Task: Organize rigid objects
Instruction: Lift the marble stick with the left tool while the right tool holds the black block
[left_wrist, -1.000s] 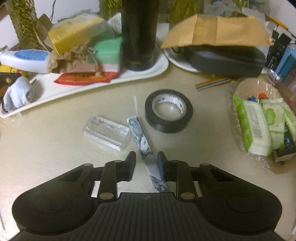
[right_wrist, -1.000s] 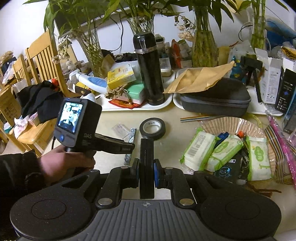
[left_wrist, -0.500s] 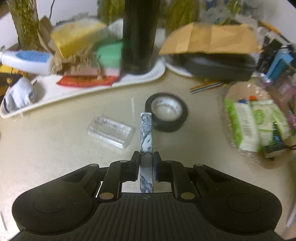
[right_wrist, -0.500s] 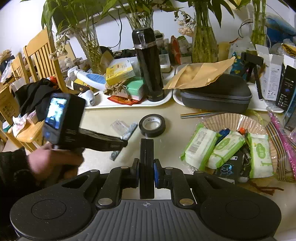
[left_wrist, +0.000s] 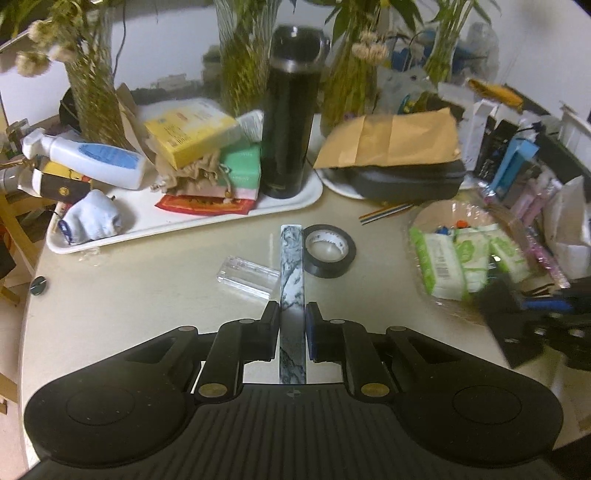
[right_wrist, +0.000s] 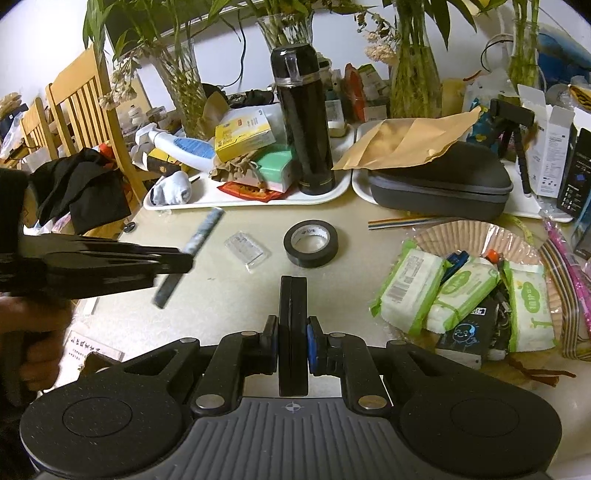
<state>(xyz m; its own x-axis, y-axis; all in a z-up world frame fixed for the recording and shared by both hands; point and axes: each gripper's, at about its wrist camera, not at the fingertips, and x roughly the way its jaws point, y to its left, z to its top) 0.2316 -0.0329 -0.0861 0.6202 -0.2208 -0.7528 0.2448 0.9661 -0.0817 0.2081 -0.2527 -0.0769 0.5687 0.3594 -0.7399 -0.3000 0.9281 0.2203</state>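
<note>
My left gripper (left_wrist: 292, 314) is shut on a long marbled grey-and-white bar (left_wrist: 292, 266), held above the table. The right wrist view shows that bar (right_wrist: 201, 236) tilted in the air, clamped by the left gripper (right_wrist: 184, 263) at the left. My right gripper (right_wrist: 292, 328) is shut on a flat black slab (right_wrist: 293, 306) standing on edge between its pads. A clear plastic block (left_wrist: 248, 277) (right_wrist: 246, 248) and a roll of black tape (left_wrist: 328, 250) (right_wrist: 311, 243) lie on the table beyond both grippers.
A white tray (right_wrist: 207, 197) holds a black flask (right_wrist: 303, 122), boxes, a lotion bottle and a sock. A dark zip case (right_wrist: 439, 184) under a brown envelope sits at the back right. A paper-lined basket (right_wrist: 476, 230) with wipe packs stands at the right. Wooden chairs stand at the left.
The left gripper closed on the marbled bar, which lay slanted on the table, and lifted it up and back. The right gripper kept still with its black slab.
</note>
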